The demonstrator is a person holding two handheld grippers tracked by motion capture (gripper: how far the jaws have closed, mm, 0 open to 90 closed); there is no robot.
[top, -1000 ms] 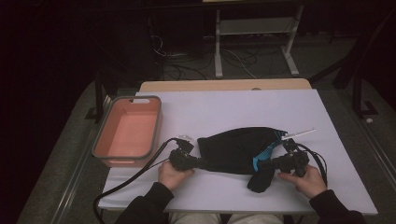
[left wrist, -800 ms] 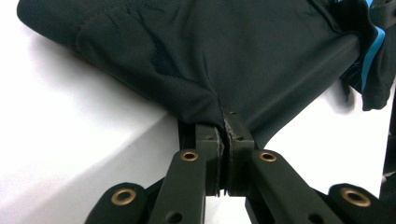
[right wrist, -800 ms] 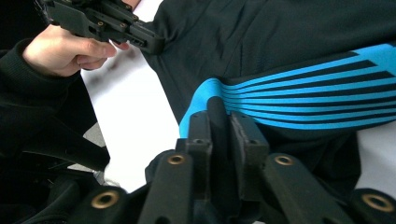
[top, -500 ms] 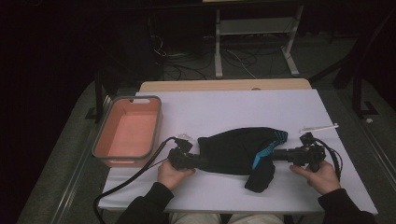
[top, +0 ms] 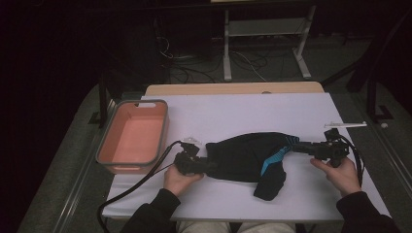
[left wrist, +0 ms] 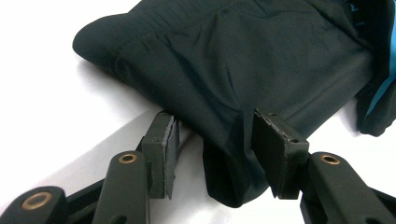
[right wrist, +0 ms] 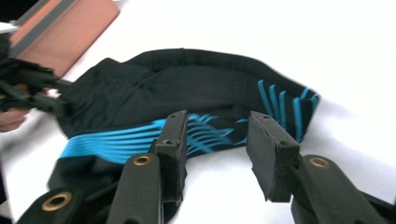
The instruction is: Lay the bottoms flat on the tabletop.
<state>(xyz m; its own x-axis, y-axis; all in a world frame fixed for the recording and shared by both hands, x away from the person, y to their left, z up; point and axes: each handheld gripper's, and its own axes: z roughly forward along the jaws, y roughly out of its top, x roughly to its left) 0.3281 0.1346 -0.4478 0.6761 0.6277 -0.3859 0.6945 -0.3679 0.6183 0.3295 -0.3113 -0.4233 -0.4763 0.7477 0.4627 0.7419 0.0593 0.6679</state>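
Garment axis: black garment (top: 245,156) lies flat with its long axis running across the table (top: 233,114), left to right in the high view; one flap hangs off the right end toward the person's edge.
Garment ends: left end rounded and narrow, at the left gripper (top: 193,163); right end, with the blue stripes, points at the right gripper (top: 311,147).
Garment look: dark, fine-knit, soft, creased in shallow folds; bright blue stripe bands (right wrist: 140,136) fan across the right part, a second short set at the corner.
Garment place: on the white table cover, in the near half, right of the pink bin (top: 134,137) and well apart from it.
Left jaws: have just been opening; they stand apart, a fold of the garment's edge (left wrist: 233,168) lies between them, cloth brushing the right pad, clear gap at the left pad, no pinch.
Right jaws: have just been opening a little; parted, nothing between the pads; the striped hem lies just beyond the tips, apart from them.
Hands: left hand (top: 177,178) and right hand (top: 340,172) each hold their gripper low over the table.
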